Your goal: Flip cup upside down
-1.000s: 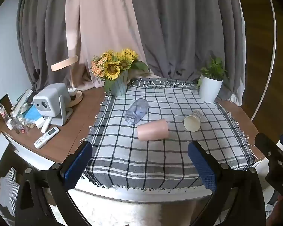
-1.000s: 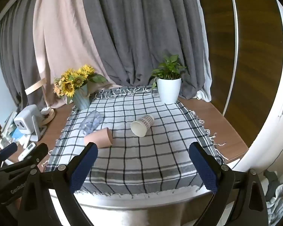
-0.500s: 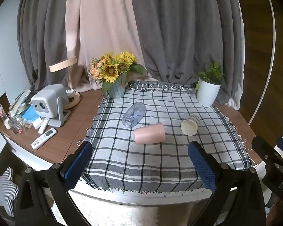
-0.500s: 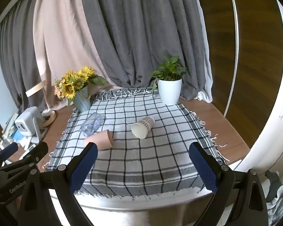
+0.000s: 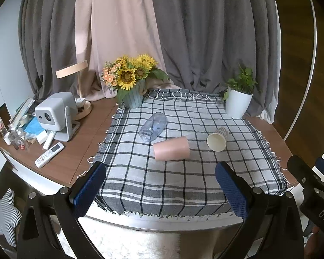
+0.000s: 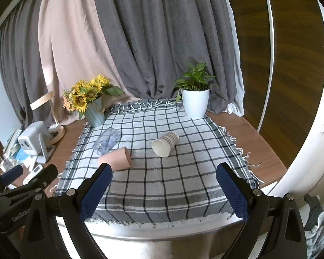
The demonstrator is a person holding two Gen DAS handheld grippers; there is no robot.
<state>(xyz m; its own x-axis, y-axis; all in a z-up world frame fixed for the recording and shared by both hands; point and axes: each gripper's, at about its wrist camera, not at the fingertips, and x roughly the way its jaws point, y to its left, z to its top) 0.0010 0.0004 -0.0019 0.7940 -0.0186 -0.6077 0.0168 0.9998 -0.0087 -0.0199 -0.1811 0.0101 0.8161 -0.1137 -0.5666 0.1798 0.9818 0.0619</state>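
Observation:
Three cups lie on their sides on a checked cloth (image 5: 183,183). A pink cup (image 5: 171,148) lies in the middle, also in the right wrist view (image 6: 115,158). A clear plastic cup (image 5: 153,126) (image 6: 106,141) lies behind it to the left. A white paper cup with a patterned wall (image 5: 217,139) (image 6: 164,143) lies to the right, mouth toward me. My left gripper (image 5: 161,188) is open and empty, short of the table's front edge. My right gripper (image 6: 164,191) is open and empty, also short of the front edge.
A sunflower vase (image 5: 131,82) stands at the cloth's back left and a white potted plant (image 5: 238,99) at the back right. A grey projector (image 5: 54,113), a lamp (image 5: 75,73), a remote (image 5: 49,157) and small clutter sit on the wooden table to the left. Curtains hang behind.
Both grippers have drawn back a little from the table and risen slightly; the cups look smaller and lower in view. The cups have not moved. Both grippers stay open.

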